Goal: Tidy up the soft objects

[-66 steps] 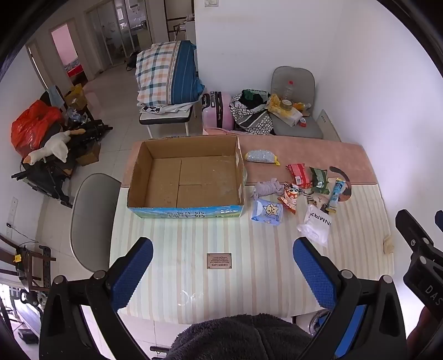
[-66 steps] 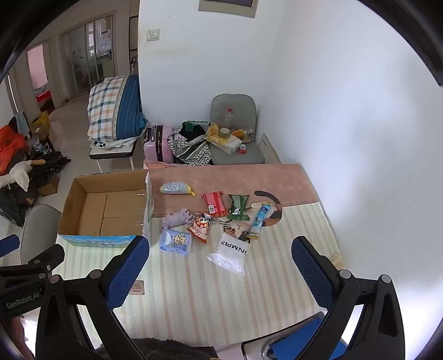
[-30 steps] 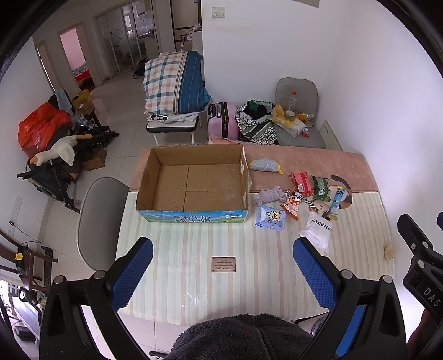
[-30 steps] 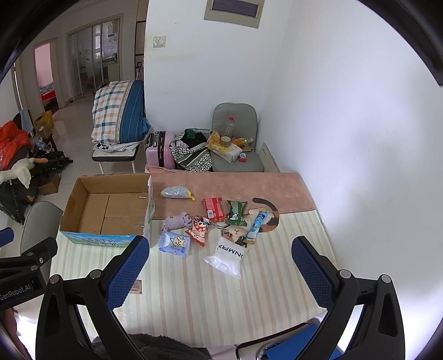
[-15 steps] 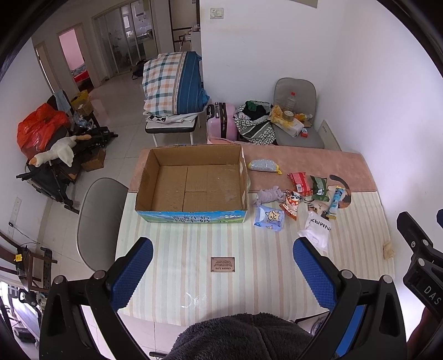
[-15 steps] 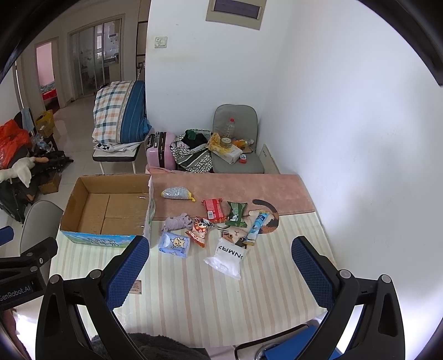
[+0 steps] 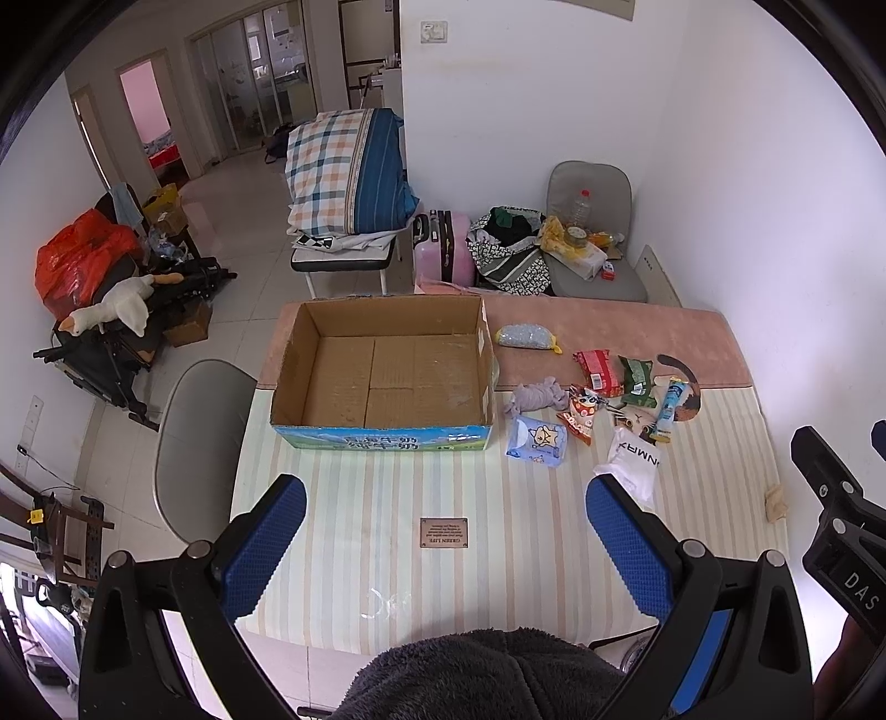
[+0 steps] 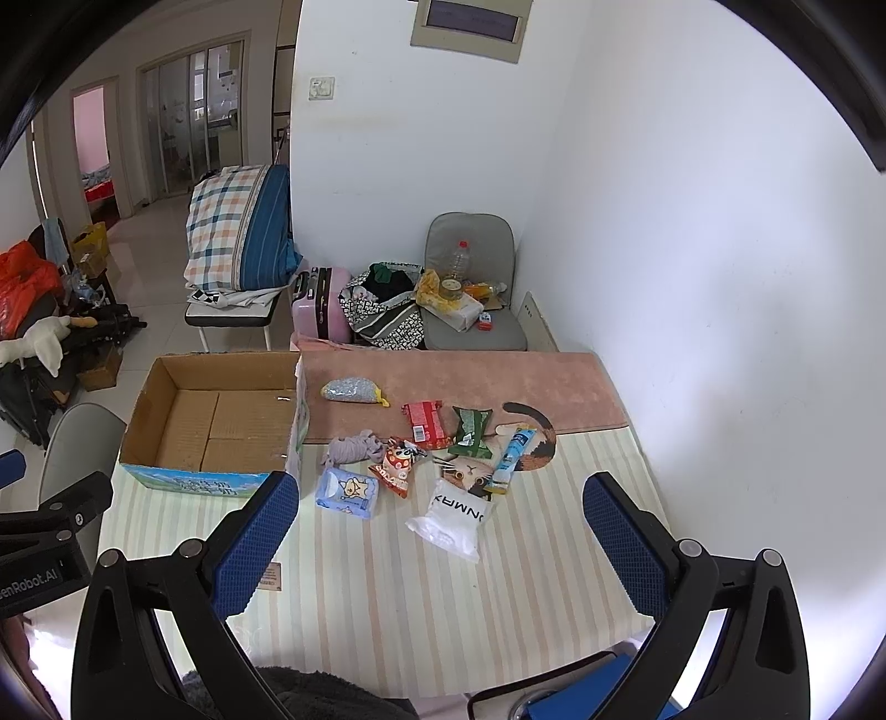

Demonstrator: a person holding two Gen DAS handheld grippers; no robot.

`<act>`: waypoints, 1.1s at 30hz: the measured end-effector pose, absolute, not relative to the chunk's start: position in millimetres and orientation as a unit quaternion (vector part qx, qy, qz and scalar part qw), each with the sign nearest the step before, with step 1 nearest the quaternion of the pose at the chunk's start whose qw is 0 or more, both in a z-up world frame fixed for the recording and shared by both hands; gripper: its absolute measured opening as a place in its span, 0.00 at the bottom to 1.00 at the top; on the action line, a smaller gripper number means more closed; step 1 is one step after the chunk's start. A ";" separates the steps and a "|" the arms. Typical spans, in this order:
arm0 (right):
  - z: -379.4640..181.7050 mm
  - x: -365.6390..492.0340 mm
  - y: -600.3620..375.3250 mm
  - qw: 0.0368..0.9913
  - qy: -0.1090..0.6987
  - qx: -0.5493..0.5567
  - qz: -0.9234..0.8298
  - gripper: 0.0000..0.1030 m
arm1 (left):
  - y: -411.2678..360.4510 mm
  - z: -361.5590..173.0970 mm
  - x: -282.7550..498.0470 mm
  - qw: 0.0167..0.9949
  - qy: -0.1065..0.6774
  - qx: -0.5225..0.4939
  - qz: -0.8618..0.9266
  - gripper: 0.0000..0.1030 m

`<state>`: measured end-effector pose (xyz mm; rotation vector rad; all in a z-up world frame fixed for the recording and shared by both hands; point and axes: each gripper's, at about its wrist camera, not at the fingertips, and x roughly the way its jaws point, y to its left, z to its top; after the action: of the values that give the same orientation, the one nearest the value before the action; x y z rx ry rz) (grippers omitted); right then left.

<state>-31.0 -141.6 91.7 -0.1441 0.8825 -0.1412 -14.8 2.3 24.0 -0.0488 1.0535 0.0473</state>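
- The left gripper has its blue-padded fingers spread wide, holding nothing, high over the near part of the striped table; the small brown label on the cloth shows between them.
- The right gripper is just as wide apart and also empty, hovering above the near right part of the table, with the white pouch lying between its fingers in that view.
- Compared with two seconds ago, both cameras sit a little higher and farther back: more of the wall and the light switch now shows, and the table looks smaller (the objects on it have not shifted).
- The cardboard box stands open and empty at the table's far left.
- The soft things lie just right of the box: a grey cloth toy, a pale blue star-printed pack, an orange snack bag, a red packet, a green packet, a blue tube and, farther back on the pink runner, a speckled blue pouch.
- A dark fuzzy sleeve fills the bottom edge of the left view.
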 end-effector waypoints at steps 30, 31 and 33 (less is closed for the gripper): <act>91.3 -35.6 -140.5 0.901 0.422 -0.071 -0.069 1.00 | 1.5 26.5 -15.7 0.865 0.500 -0.023 0.023 1.00; 91.0 -35.8 -140.1 0.901 0.422 -0.071 -0.068 1.00 | 1.6 26.0 -16.2 0.865 0.500 -0.024 0.022 1.00; 90.5 -35.0 -143.5 0.901 0.426 -0.059 -0.065 1.00 | -0.7 24.0 -10.7 0.863 0.505 -0.027 0.018 1.00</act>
<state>-35.0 -143.5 90.5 -0.1212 0.8809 -0.1339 -10.7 -0.7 24.0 -0.0559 1.0584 0.0375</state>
